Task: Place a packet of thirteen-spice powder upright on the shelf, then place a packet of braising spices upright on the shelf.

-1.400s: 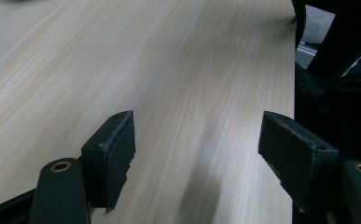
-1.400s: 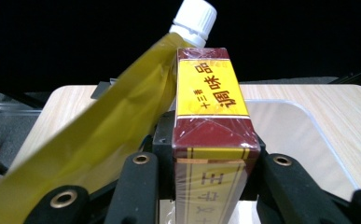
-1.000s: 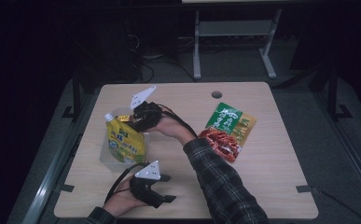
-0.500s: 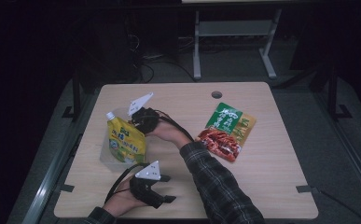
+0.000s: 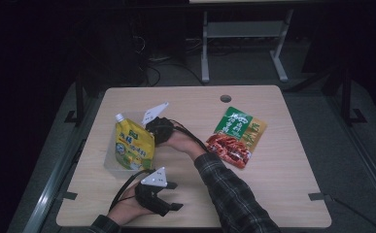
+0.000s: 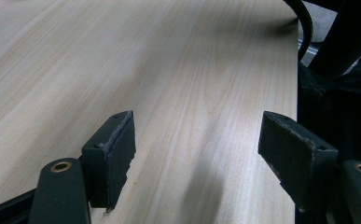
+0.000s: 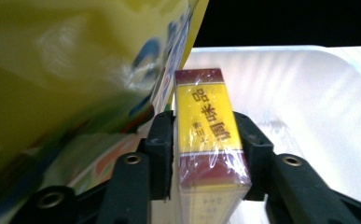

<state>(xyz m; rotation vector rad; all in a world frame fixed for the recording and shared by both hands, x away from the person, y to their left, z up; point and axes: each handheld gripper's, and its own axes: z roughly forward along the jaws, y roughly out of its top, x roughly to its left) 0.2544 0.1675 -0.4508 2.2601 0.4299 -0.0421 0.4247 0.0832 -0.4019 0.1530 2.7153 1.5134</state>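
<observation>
My right gripper (image 7: 205, 154) is shut on a small yellow and maroon box (image 7: 207, 121) wrapped in film, held inside a clear plastic tray (image 7: 304, 88). A yellow spouted pouch (image 7: 71, 70) presses against the box's left side. In the high view the right gripper (image 5: 152, 130) reaches over the tray (image 5: 111, 165) beside the pouch (image 5: 133, 147) at the table's left. My left gripper (image 5: 173, 198) rests near the front edge, open, with bare wood between its pads (image 6: 117, 149).
A green and red snack packet (image 5: 236, 134) lies right of centre on the wooden table (image 5: 282, 184). A round cable hole (image 5: 225, 98) sits near the far edge. Cables trail from both grippers across the table's left half.
The right gripper has moved left and slightly toward the pouch and tray. The left gripper has stayed in place.
</observation>
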